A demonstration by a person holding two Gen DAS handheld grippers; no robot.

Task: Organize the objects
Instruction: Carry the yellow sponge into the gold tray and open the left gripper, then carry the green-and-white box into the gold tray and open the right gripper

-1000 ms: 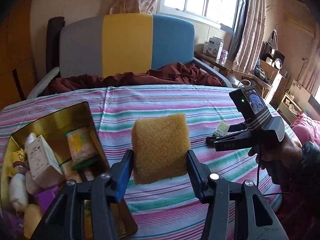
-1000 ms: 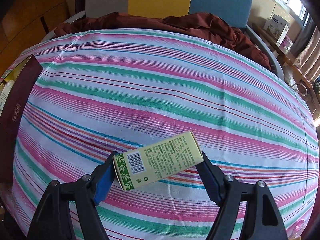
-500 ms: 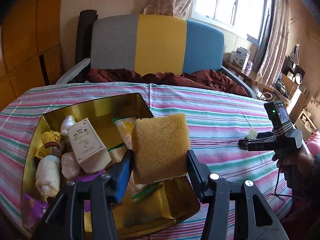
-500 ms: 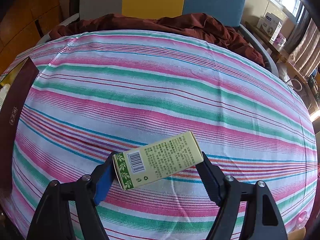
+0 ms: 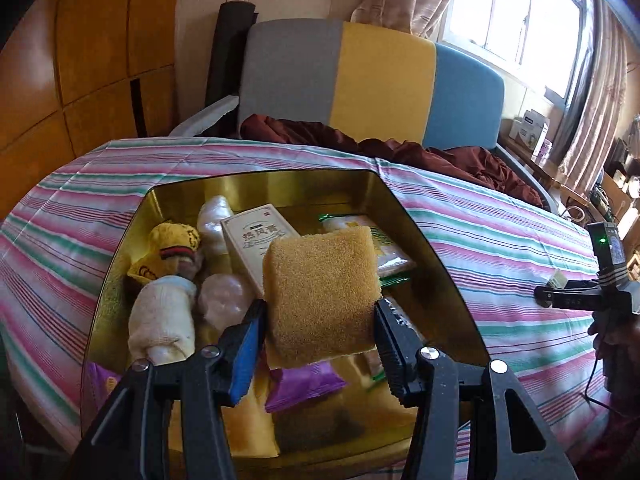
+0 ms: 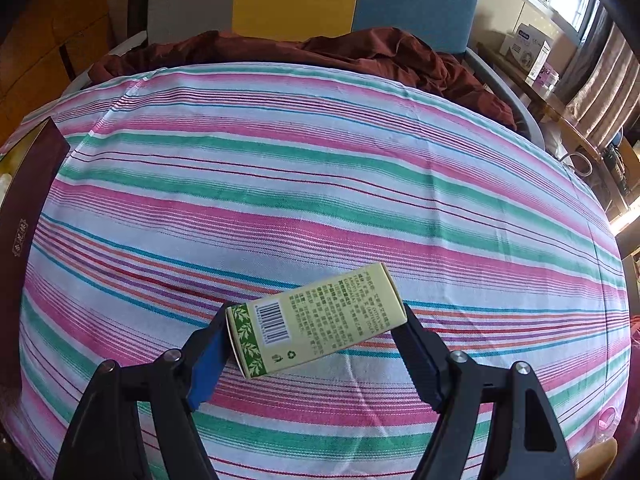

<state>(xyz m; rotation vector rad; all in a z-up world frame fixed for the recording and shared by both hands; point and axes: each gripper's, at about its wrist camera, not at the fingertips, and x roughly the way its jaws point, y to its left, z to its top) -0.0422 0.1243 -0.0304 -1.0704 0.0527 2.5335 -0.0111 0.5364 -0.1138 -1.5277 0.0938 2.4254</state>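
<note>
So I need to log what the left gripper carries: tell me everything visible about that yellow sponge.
The sponge is a mustard-yellow block, roughly square with rounded corners and a coarse, porous foam surface. It is held upright between the left gripper's pads, which press on its lower sides. It hangs above the open gold tin, in front of the items inside; nothing else visibly touches it.

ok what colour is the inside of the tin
Shiny gold tin, clearest in the left wrist view.
</note>
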